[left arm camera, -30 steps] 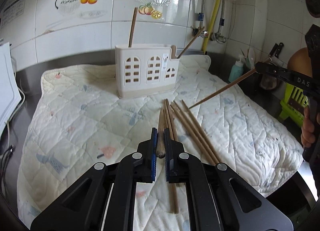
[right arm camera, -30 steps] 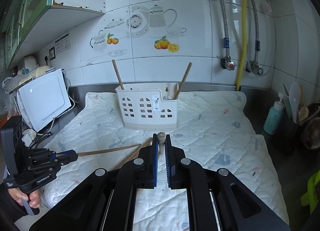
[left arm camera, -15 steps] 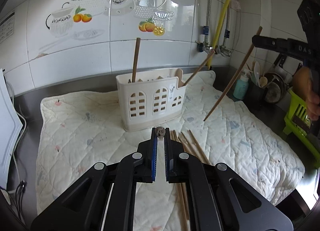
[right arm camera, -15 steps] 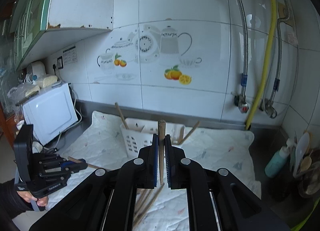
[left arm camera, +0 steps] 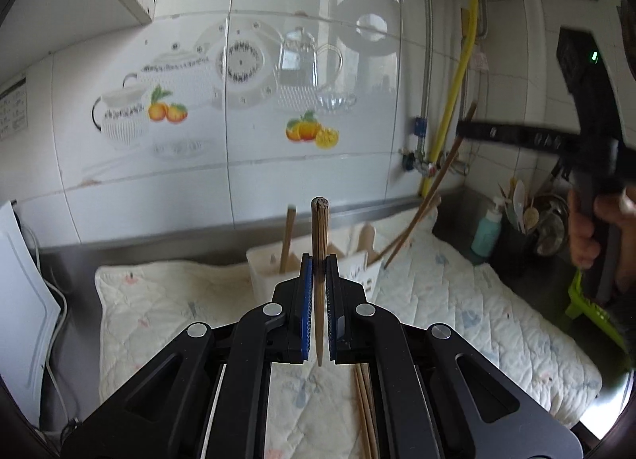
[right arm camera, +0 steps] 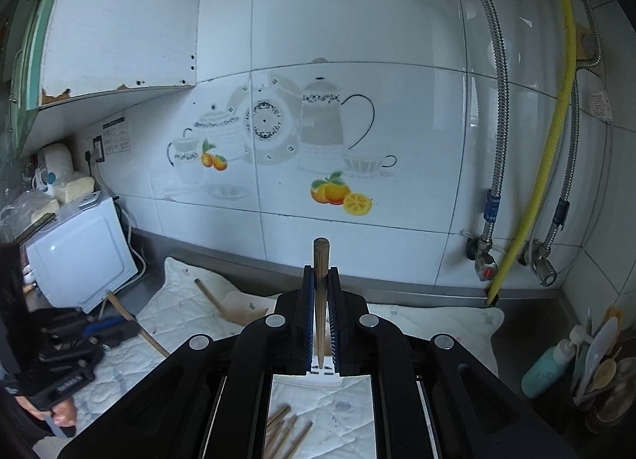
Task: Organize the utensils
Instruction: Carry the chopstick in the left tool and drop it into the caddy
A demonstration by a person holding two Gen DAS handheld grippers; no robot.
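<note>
Both tools up off the tabletop, each clenched on one chopstick: my left tool grips its chopstick near mid-length, held upright so the thin end can drop straight in; my right tool clamps its own chopstick the same way. White utensil holder sits at 12 o'clock just behind the left tool on the quilted mat, one chopstick already standing in it, another leaning out at 1 o'clock. Loose chopsticks lie on the mat at 6 o'clock, not yet sorted. Judging the step: carry and insert, both sticks vertical to clear the rim
</note>
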